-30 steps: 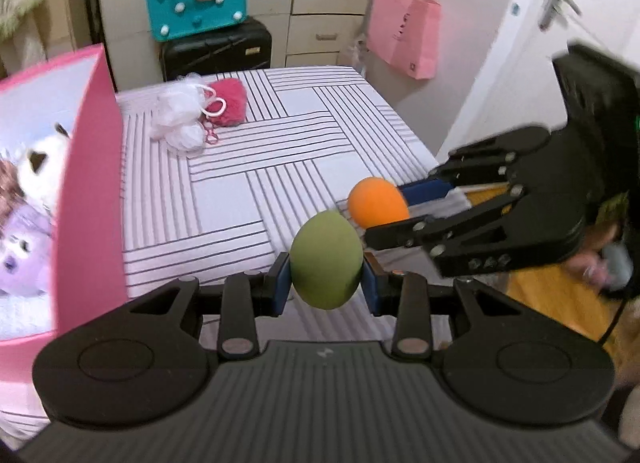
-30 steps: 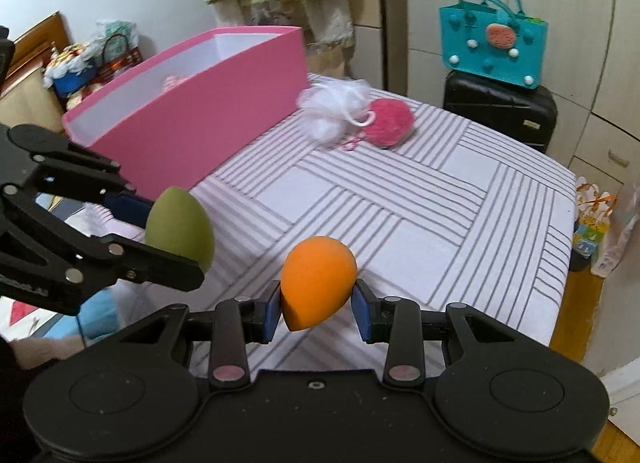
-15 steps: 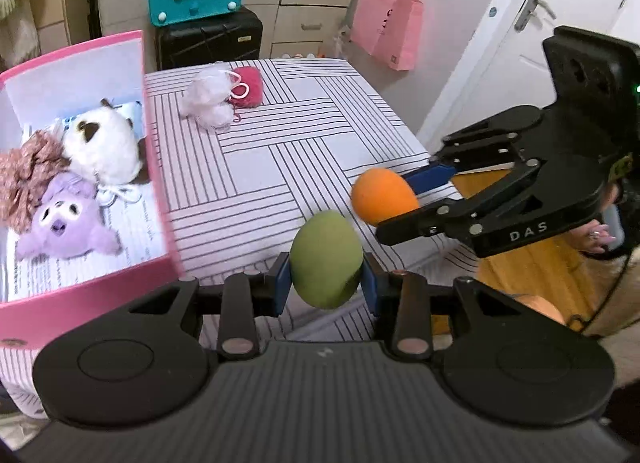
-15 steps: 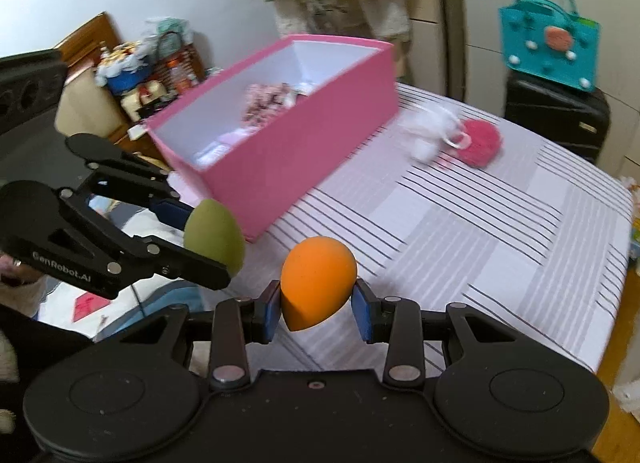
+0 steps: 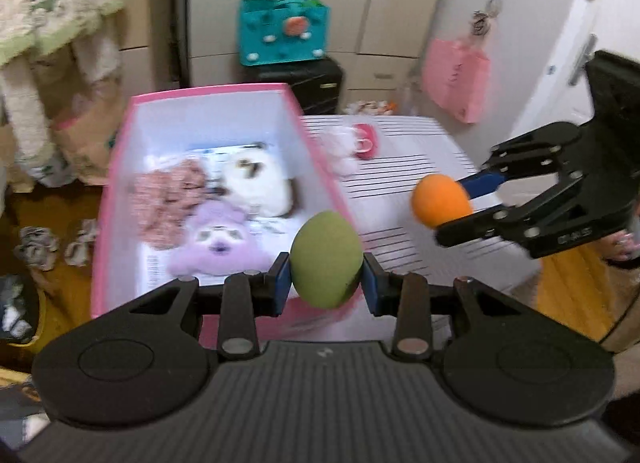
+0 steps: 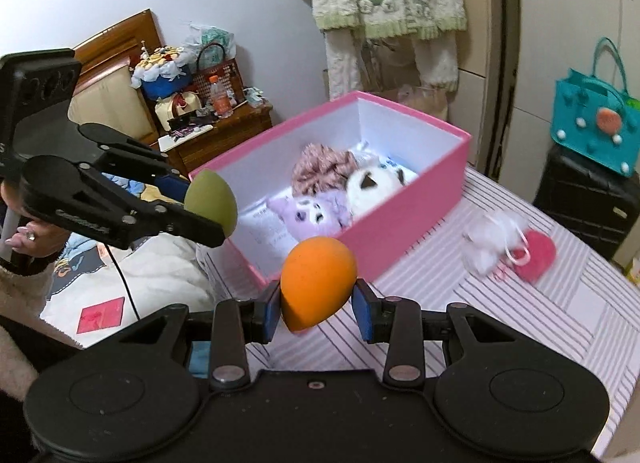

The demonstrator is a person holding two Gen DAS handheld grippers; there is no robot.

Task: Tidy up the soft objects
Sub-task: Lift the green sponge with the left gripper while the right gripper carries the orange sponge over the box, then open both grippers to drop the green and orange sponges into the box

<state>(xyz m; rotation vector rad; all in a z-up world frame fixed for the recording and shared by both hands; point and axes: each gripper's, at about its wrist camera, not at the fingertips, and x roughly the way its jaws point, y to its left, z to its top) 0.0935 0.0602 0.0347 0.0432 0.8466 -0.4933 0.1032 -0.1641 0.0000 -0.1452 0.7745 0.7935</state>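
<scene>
My left gripper point(image 5: 326, 289) is shut on a green egg-shaped sponge point(image 5: 326, 257) and holds it in the air above the near right corner of the pink box point(image 5: 120, 151). My right gripper point(image 6: 318, 309) is shut on an orange egg-shaped sponge point(image 6: 316, 281), held above the striped table just outside the box's near wall point(image 6: 404, 219). In the box lie a purple plush point(image 6: 316, 213), a white plush point(image 6: 372, 185) and a pink scrunchie point(image 6: 320, 163). A white pouf point(image 6: 490, 241) and a red pouf point(image 6: 536, 251) lie on the table.
The striped table point(image 6: 520, 323) runs to the right of the box. A black suitcase point(image 6: 588, 199) with a teal bag point(image 6: 596, 123) stands behind it. A pink bag point(image 5: 456, 79) hangs on the right. A cluttered wooden nightstand point(image 6: 224, 131) stands behind the box.
Both grippers have risen and swung left toward the pink box, each still holding its sponge. The inside of the box now shows in both views.
</scene>
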